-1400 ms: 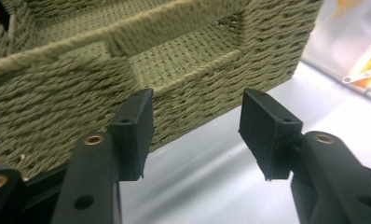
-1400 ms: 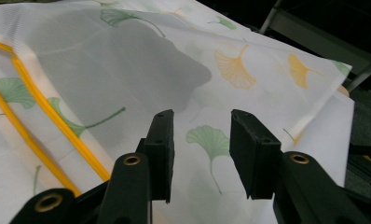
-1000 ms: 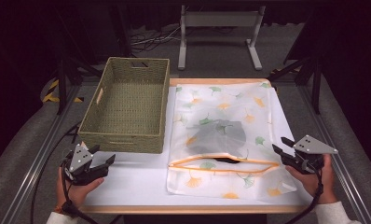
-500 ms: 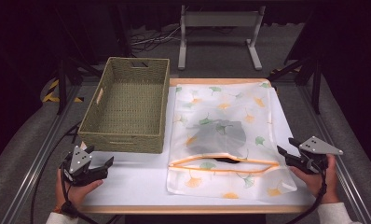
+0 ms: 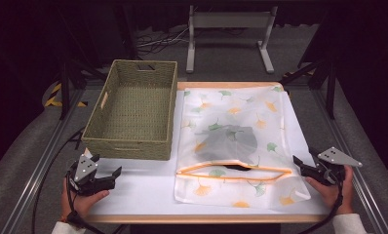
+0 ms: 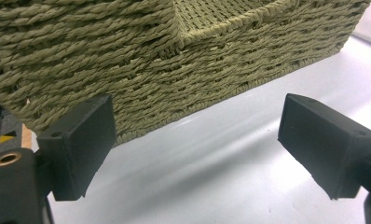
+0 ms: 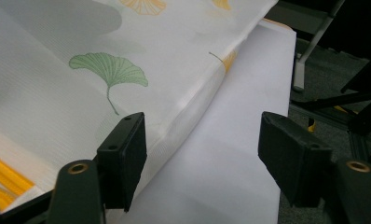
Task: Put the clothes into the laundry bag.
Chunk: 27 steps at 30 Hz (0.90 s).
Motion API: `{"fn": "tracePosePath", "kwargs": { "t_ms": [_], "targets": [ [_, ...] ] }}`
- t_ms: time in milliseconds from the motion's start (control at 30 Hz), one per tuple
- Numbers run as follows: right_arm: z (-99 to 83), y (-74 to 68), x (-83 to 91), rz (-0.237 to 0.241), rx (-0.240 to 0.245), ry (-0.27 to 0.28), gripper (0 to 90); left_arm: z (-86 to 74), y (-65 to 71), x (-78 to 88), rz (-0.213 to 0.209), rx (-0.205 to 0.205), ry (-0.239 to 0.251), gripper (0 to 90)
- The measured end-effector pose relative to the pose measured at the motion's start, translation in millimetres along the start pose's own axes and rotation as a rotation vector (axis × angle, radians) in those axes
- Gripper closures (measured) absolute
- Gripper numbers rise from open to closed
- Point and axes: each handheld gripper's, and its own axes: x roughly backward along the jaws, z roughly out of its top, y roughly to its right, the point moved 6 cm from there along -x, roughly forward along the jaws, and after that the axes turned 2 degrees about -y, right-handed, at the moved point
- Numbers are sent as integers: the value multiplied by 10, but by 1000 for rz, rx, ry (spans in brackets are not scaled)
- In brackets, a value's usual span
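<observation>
A white mesh bag [image 5: 231, 109] printed with ginkgo leaves lies flat on the white table sheet [image 5: 143, 190]. Its orange zipper [image 5: 233, 171] gapes near the front, and a dark grey garment [image 5: 228, 144] shows through the mesh. An olive woven basket [image 5: 128, 148] stands left of it. My left gripper [image 5: 105, 165] sits by the basket's near corner [image 6: 127, 56]; its jaws [image 6: 193, 140] have just been opening, with nothing between them. My right gripper [image 5: 303, 157] is at the bag's right edge [image 7: 81, 84]. Its jaws [image 7: 202, 149] have just been opening and stand wide over that edge without pressing it.
A grey metal stand [image 5: 228, 29] rises behind the table. Dark frame rails [image 5: 41, 165] run along both sides, and cables trail on the grey floor at the left. Bare white sheet [image 7: 230, 140] lies right of the bag.
Both grippers' jaws stand wider than before. The right hand has sunk slightly and drifted towards the table's near right corner. The left hand has stayed put.
</observation>
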Motion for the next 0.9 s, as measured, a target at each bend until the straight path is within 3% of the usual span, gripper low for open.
{"fn": "tracePosePath", "kwargs": {
  "t_ms": [500, 900],
  "targets": [
    [-6, -65, -28, 0, 15, 1, 305, 12, -52, 49, 2, 33, 35, 102],
    [10, -82, -14, 2, 18, 8, 293, 17, -44, 34, -1, 25, 28, 101]
  ]
}}
